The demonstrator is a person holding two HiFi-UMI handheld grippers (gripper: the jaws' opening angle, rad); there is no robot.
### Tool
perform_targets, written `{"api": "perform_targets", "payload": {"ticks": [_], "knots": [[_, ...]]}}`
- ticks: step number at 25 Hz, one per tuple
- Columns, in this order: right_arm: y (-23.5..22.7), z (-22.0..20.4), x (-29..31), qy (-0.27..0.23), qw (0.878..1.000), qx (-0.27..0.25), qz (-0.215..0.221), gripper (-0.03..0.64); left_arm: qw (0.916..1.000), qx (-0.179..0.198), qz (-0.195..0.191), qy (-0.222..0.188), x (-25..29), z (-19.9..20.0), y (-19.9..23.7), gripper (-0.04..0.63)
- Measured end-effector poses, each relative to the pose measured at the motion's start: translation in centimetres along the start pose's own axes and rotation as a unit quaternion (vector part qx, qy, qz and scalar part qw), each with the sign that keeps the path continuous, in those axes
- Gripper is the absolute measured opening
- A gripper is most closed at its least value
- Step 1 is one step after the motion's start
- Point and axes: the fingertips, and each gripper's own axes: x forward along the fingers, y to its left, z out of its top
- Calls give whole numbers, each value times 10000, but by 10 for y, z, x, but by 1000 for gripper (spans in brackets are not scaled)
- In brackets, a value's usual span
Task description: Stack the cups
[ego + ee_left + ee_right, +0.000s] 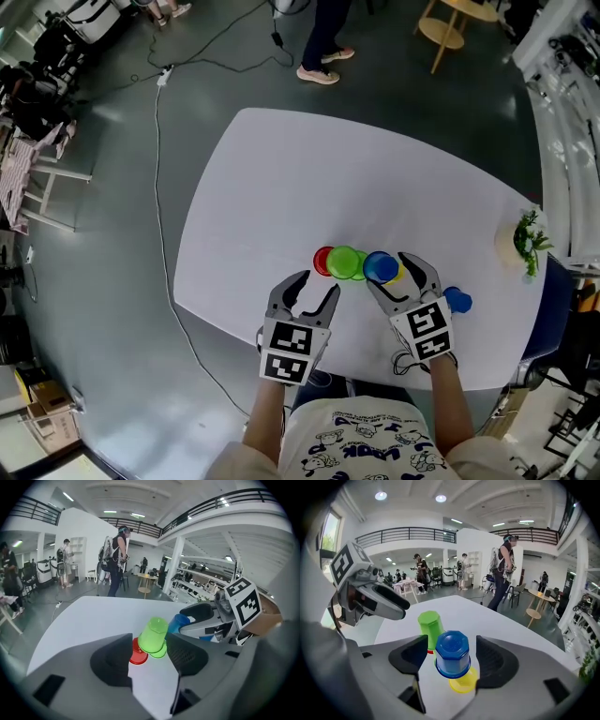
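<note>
Sitting inverted, blue cup [452, 654] overlaps yellow cup [465, 682], green cup [430, 625] alongside.

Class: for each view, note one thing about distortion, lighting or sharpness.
Head view: the table has bowed edges, even light. Left gripper view: dark round border, railings curve, green cup sharp. Right gripper view: ceiling lamps glare, blue cup sharp.

White T-shirt [361, 441] printed with dark blue cartoons. The left gripper [317, 284] and right gripper [392, 272] are grey, each bearing black-and-white square markers.
</note>
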Motion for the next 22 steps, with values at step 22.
{"api": "perform_targets", "payload": {"ticks": [22], "knots": [[-129,-206,-122,1175,9142,1879,-3394,341,9992,215,-251,220,-2,-24,-34,215]]}}
